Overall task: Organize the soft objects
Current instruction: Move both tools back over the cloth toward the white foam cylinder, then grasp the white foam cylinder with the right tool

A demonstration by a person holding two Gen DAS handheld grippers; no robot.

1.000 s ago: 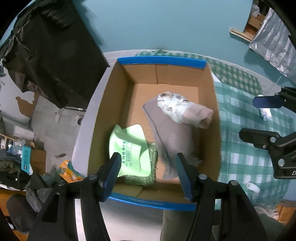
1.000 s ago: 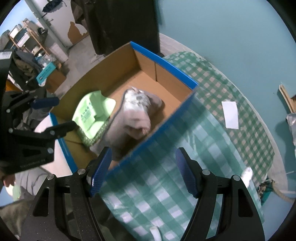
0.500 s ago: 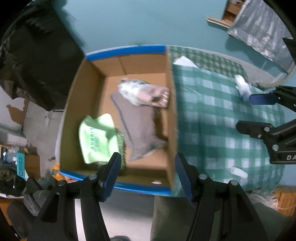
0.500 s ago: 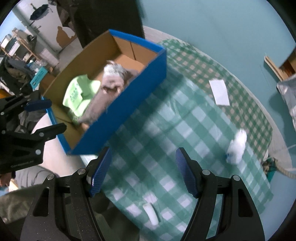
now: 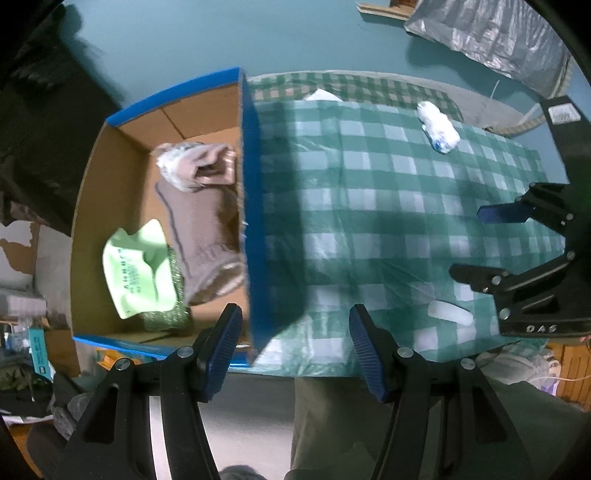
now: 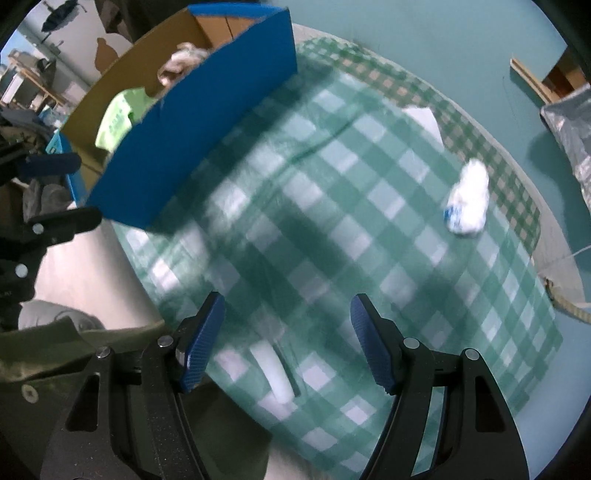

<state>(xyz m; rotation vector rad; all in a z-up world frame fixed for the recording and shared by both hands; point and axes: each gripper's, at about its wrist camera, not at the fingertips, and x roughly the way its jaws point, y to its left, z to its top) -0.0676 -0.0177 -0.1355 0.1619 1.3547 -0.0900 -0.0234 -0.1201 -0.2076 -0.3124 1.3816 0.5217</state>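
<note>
A blue-sided cardboard box (image 5: 255, 206) (image 6: 207, 122) stands at the left of a green checked tablecloth (image 5: 388, 206) (image 6: 332, 229). Inside lie a brown-grey cloth (image 5: 199, 221), a rolled beige bundle (image 5: 195, 162) and a light green cloth (image 5: 136, 273) (image 6: 116, 122) on a green scrubber. A white crumpled wad with blue print (image 5: 439, 127) (image 6: 467, 203) rests on the cloth at the far right. A small white roll (image 5: 448, 314) (image 6: 275, 373) lies near the front edge. My left gripper (image 5: 295, 350) hangs open over the box's right wall. My right gripper (image 6: 286, 339) hangs open just above the white roll.
A white paper sheet (image 6: 423, 118) lies at the table's far edge. A person's olive-clad legs (image 5: 369, 424) are at the front of the table. Teal floor (image 5: 258, 33) lies beyond, with a silver bag (image 5: 491, 33) and wooden pieces at the far right.
Both grippers have moved right, away from the box and out over the checked cloth. The white wad and the small white roll have come into view. Both stay open and empty.
</note>
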